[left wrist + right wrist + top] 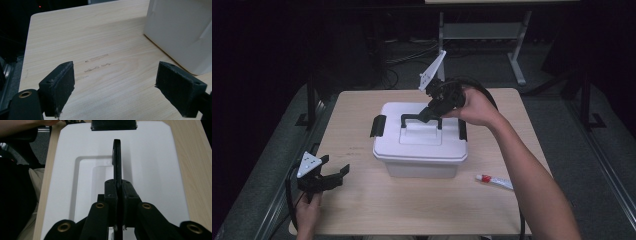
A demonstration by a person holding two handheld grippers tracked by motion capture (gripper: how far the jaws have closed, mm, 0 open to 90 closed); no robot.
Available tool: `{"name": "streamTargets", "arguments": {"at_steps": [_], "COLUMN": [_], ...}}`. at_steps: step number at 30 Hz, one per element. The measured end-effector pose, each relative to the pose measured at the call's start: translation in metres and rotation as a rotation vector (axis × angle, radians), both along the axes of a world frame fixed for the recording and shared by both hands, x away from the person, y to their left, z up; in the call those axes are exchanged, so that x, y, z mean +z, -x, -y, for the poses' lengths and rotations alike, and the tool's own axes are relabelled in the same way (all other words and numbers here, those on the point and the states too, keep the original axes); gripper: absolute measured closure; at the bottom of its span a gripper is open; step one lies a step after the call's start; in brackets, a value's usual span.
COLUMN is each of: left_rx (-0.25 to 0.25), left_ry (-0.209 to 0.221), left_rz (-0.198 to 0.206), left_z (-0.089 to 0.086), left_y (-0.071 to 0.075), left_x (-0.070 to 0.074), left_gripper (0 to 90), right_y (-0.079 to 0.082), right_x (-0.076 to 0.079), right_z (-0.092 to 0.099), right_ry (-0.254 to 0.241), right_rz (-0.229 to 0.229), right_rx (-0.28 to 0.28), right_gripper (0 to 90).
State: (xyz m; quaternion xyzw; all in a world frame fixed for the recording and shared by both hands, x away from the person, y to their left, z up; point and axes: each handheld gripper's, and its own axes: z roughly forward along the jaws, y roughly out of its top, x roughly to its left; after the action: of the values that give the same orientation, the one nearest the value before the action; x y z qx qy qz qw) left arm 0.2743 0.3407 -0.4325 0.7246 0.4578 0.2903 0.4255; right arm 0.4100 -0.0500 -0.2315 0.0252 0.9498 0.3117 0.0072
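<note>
Between the jaws of the right claw [117, 195] sits the black handle [117, 160] of a white box [419, 145], pinched tight from both sides. Seen from above, that claw [427, 114] reaches down over the lid [422, 127], and the handle [421, 119] stands up from its recess. Black latches [378, 125] sit at the lid's two ends. Holding the middle of the wooden counter [362, 210], the box rests flat. Near its right front corner lies a small tube [494, 181] with a red cap. At the counter's left front edge, well apart from the box, the left claw [332, 175] rests with its jaws spread wide over bare wood, pinching nothing.
</note>
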Motion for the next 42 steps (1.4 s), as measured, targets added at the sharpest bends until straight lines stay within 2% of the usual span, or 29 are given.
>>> {"name": "streamTargets", "arguments": {"at_steps": [6, 12, 17, 21, 24, 30, 36, 42], "left_rx": [0.008, 0.003, 0.007, 0.006, 0.008, 0.010, 0.010, 0.014], "left_ry": [0.010, -0.001, 0.006, 0.002, 0.007, 0.010, 0.010, 0.014], "left_rz": [0.007, 0.002, -0.001, -0.002, -0.001, 0.000, 0.002, 0.005], "left_z": [0.000, 0.001, 0.001, 0.000, 0.000, 0.000, -0.001, -0.002], "left_y": [0.001, 0.001, 0.001, 0.002, 0.001, 0.002, 0.002, 0.002], "left_x": [0.000, 0.000, 0.000, 0.000, 0.000, 0.000, 0.000, 0.000], "left_gripper": [14.8, 14.8, 14.8, 14.8, 14.8, 14.8, 14.8, 14.8], "right_y": [0.031, 0.063, 0.089, 0.103, 0.112, 0.127, 0.137, 0.137], "right_x": [0.008, 0.005, 0.003, 0.000, -0.003, -0.014, -0.033, -0.059], "right_z": [0.010, 0.021, 0.031, 0.035, 0.034, 0.024, 0.010, 0.002], "right_ry": [-0.018, -0.016, -0.026, -0.031, -0.026, -0.027, -0.011, 0.003], "right_rz": [0.019, 0.024, 0.025, 0.021, 0.024, 0.017, -0.004, -0.030], "right_rx": [0.001, 0.002, 0.005, 0.016, 0.020, 0.065, 0.101, 0.106], "right_gripper": [84.4, 84.5, 84.5, 84.5, 84.5, 84.5, 84.5, 84.5]}}
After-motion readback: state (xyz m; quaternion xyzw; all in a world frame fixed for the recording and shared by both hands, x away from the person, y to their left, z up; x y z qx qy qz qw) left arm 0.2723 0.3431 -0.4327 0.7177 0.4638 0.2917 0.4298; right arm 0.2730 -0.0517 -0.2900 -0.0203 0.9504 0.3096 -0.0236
